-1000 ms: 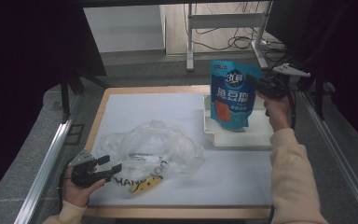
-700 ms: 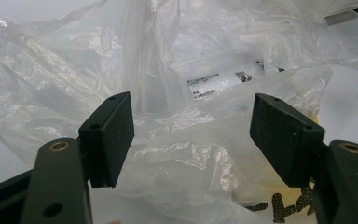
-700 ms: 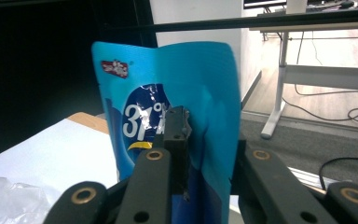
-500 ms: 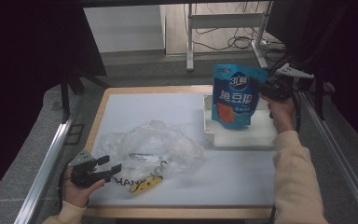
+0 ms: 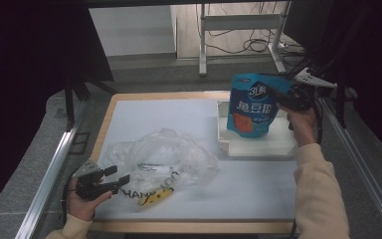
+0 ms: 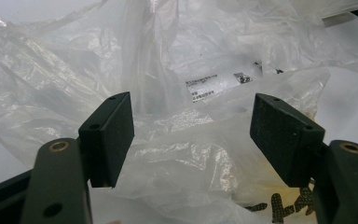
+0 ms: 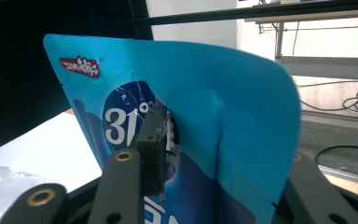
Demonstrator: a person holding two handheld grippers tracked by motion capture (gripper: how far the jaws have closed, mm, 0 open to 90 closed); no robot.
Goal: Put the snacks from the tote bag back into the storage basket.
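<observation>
A blue snack pouch (image 5: pixel 252 109) stands upright in a white tray (image 5: pixel 258 149) at the table's far right. My right gripper (image 5: pixel 278 97) is at its top right corner. Its jaws have just been opening, and the pouch's upper edge (image 7: pixel 205 116) is still between them. One pad (image 7: pixel 154 149) stands just off the printed face; the other jaw is hidden behind the pouch. At the front left, my left gripper (image 5: pixel 117 177) is open and level, at the edge of a crumpled clear plastic bag (image 5: pixel 164 159). Loose folds of the bag (image 6: pixel 191 70) lie between its pads (image 6: pixel 112 135), unpinched.
Something yellow (image 5: pixel 154 198) lies inside the clear bag near the table's front edge. A white mat (image 5: pixel 179 114) covers the wooden table. Metal rails (image 5: pixel 54 164) run along both sides. A metal frame and cables (image 5: pixel 243 30) stand on the floor behind.
The right hand and the top of the blue pouch have shifted slightly to the right. The left hand and the plastic bag have not moved.
</observation>
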